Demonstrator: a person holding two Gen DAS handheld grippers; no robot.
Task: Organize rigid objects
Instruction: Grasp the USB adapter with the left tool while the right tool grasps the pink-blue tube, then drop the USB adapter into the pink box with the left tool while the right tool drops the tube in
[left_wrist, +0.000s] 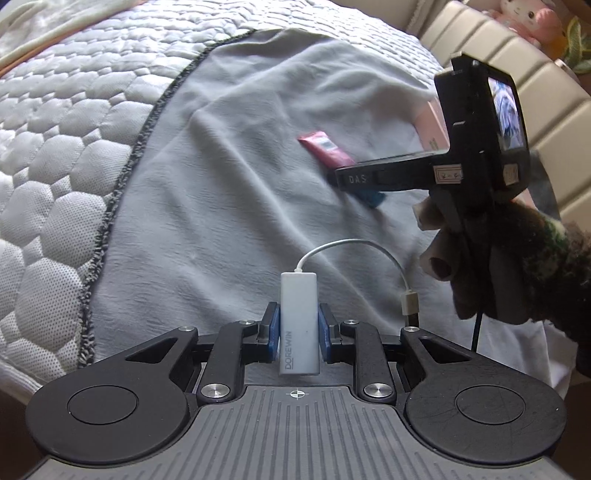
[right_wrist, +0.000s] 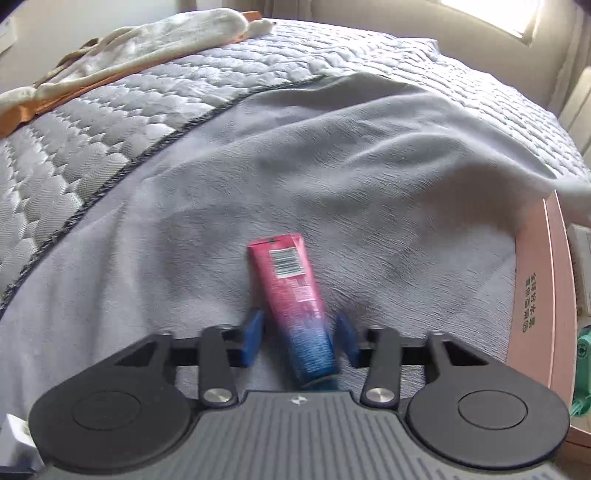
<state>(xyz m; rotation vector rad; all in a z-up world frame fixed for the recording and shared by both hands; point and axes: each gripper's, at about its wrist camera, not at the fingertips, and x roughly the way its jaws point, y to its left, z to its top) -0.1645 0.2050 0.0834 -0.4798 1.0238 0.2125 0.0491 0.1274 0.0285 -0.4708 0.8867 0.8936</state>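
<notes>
My left gripper is shut on a white DOREWIN adapter; its thin white cable loops right to a USB plug. A pink and blue tube lies on the grey blanket. My right gripper is open, with one blue pad on each side of the tube's blue end and a gap on both sides. The left wrist view shows the tube partly hidden behind the right gripper's body.
A pink cardboard box stands at the right, holding a green item. The quilted mattress surrounds the blanket. Cream fabric lies at the far left. A padded headboard and plush toy are at the right.
</notes>
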